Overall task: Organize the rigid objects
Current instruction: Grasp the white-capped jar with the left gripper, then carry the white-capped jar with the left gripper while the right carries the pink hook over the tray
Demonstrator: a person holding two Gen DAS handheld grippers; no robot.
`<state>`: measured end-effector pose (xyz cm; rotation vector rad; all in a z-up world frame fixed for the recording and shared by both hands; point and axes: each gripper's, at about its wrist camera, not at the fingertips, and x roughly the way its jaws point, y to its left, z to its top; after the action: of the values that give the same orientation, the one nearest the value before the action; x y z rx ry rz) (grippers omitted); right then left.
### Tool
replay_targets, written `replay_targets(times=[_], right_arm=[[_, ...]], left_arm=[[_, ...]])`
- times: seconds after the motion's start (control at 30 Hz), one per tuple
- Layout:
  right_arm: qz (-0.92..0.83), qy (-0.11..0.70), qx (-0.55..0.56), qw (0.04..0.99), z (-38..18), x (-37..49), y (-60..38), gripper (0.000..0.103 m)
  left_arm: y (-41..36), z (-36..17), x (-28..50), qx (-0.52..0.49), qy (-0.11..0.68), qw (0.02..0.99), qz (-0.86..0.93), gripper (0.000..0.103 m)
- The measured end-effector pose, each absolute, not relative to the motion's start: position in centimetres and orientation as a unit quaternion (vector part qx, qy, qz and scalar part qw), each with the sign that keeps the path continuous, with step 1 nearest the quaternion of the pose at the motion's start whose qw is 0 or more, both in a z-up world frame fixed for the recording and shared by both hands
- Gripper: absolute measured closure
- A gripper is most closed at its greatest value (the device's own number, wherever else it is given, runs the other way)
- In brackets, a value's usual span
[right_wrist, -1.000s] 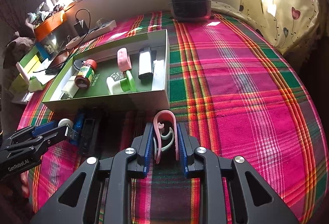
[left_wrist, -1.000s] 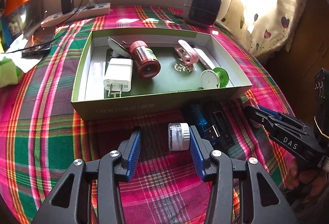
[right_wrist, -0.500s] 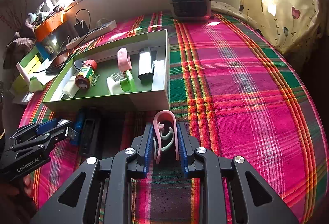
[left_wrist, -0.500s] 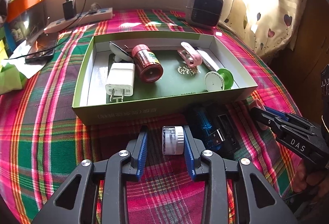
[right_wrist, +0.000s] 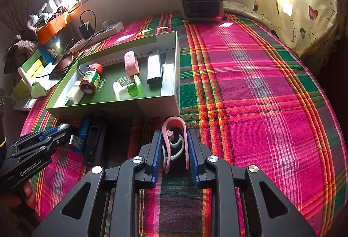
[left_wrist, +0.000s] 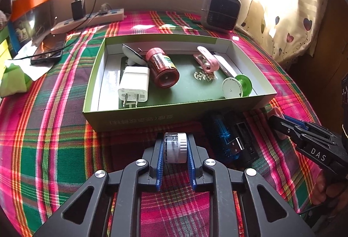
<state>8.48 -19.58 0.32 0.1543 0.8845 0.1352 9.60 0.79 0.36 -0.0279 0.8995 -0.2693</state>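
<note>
My left tool point(left_wrist: 175, 147) points steeply down at the worktop, and its jaws have just been closing, so the blue pads point(left_wrist: 160, 158) now press both sides of a small white jar point(left_wrist: 175, 146). My right tool point(right_wrist: 174, 150) tilts down at about the same angle, its jaws drawn in and clamped on a pink clip point(right_wrist: 175, 139). My right hand point(left_wrist: 326, 189) shows at that tool's handle.

A bench point(right_wrist: 250, 89) wears a bright checked cloth. A green box point(left_wrist: 152, 118) sits in the middle. A black and blue gadget point(left_wrist: 230, 139) lies at five o'clock beside it. A white power strip point(left_wrist: 89, 20) lies at eleven, a small heater point(left_wrist: 220, 12) at one.
</note>
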Motion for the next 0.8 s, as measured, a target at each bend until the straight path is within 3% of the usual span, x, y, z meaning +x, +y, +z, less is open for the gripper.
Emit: replay_targets(times=[0.8], right_arm=[[0.074,0.42,0.058,0.903,0.9,8.1,-18.7,0.079]], left_arm=[[1.5,1.5,8.8,-0.021,0.419,0.899,-0.126,0.085]])
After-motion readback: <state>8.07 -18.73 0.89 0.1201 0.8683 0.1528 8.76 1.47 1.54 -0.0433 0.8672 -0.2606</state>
